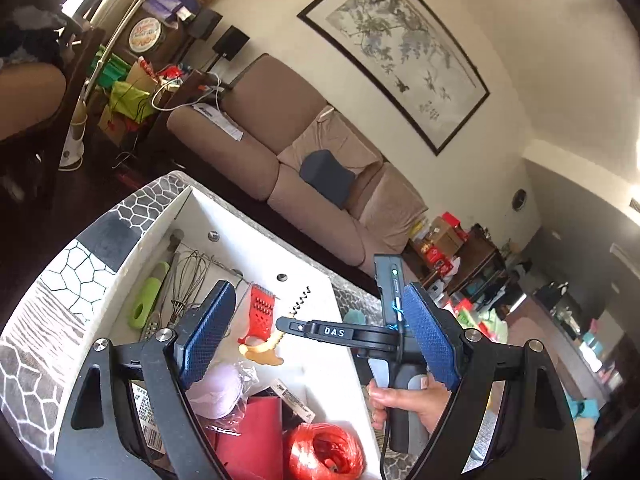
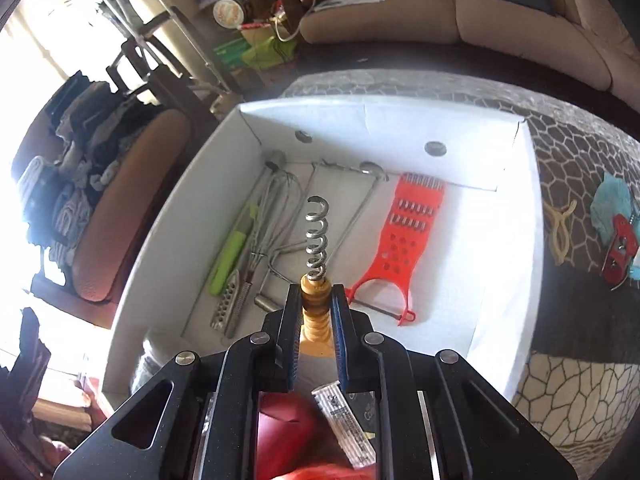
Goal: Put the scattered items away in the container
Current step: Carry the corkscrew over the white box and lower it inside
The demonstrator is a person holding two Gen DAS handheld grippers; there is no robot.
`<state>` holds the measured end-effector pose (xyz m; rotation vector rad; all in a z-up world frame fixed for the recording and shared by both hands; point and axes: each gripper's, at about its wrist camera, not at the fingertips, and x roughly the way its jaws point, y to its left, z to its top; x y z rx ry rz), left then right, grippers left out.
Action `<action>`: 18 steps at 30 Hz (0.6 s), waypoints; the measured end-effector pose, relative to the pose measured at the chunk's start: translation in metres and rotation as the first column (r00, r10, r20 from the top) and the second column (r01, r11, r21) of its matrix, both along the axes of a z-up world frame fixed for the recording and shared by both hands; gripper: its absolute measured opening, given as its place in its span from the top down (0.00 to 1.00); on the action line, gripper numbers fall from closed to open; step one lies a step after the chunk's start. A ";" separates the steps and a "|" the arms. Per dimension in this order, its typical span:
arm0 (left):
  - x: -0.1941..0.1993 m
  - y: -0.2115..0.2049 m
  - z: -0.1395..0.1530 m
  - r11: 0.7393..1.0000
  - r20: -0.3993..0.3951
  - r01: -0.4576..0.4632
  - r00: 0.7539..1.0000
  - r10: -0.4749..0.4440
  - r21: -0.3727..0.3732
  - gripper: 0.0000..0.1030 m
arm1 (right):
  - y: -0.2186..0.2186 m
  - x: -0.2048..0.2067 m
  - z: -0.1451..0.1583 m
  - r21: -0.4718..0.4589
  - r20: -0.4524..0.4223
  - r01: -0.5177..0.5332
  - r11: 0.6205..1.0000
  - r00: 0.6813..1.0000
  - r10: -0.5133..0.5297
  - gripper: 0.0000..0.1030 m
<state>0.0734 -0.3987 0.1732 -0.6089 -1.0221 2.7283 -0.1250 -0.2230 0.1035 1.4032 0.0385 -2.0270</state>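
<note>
Risk: right tool [image 2: 316, 312] clamps corkscrew [image 2: 317, 240] by wooden handle over box [image 2: 516, 240]; early release could hit grater [image 2: 404, 236]. Left tool [image 1: 316, 340] open, empty.

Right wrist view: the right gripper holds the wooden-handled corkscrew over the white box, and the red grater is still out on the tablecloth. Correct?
Not quite. The right gripper does grip the corkscrew, but the red grater already lies inside the white box, as the right wrist view shows.

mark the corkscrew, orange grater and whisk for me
corkscrew [image 2: 316, 236], right wrist view, on the metal spiral.
orange grater [image 2: 404, 236], right wrist view, on the flat perforated body.
whisk [image 2: 272, 208], right wrist view, on the wire loops.
</note>
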 end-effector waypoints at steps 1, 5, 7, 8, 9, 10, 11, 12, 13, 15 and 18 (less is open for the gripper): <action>0.000 0.002 -0.001 1.000 0.020 0.001 1.000 -0.001 -0.007 0.18 | -0.002 -0.003 -0.009 0.020 0.015 0.005 1.000 1.000 -0.005 0.87; -0.007 -0.002 -0.012 1.000 0.096 0.001 0.995 -0.001 0.002 0.18 | -0.010 -0.013 -0.030 0.071 0.056 0.024 0.997 0.998 -0.028 0.87; -0.013 -0.002 -0.019 1.000 0.159 -0.001 0.987 0.006 -0.028 0.18 | -0.010 -0.017 -0.037 0.077 0.082 0.030 0.997 0.996 -0.036 0.87; -0.014 0.000 -0.023 0.999 0.187 0.003 0.982 0.004 -0.040 0.18 | -0.011 -0.019 -0.039 0.078 0.092 0.032 0.996 0.995 -0.039 0.87; -0.015 0.001 -0.026 0.999 0.212 0.011 0.977 -0.001 -0.044 0.18 | -0.011 -0.020 -0.042 0.077 0.102 0.034 0.996 0.994 -0.042 0.87; -0.017 0.002 -0.030 0.999 0.233 0.019 0.972 -0.008 -0.046 0.18 | -0.012 -0.022 -0.044 0.081 0.109 0.036 0.996 0.993 -0.045 0.87; -0.019 0.004 -0.032 0.998 0.249 0.026 0.968 -0.013 -0.052 0.18 | -0.014 -0.023 -0.046 0.088 0.113 0.035 0.995 0.993 -0.045 0.87; -0.021 0.006 -0.033 0.997 0.262 0.034 0.965 -0.016 -0.063 0.18 | -0.016 -0.024 -0.048 0.098 0.114 0.031 0.995 0.993 -0.042 0.87; -0.022 0.009 -0.034 0.996 0.271 0.042 0.962 -0.020 -0.077 0.18 | -0.019 -0.024 -0.049 0.110 0.113 0.027 0.994 0.993 -0.039 0.87; -0.024 0.014 -0.034 0.994 0.280 0.055 0.960 -0.027 -0.091 0.18 | -0.023 -0.026 -0.055 0.128 0.120 0.023 0.991 0.992 -0.039 0.87; -0.026 0.018 -0.034 0.994 0.284 0.066 0.958 -0.038 -0.087 0.18 | -0.027 -0.031 -0.062 0.121 0.147 0.032 0.992 0.988 -0.049 0.87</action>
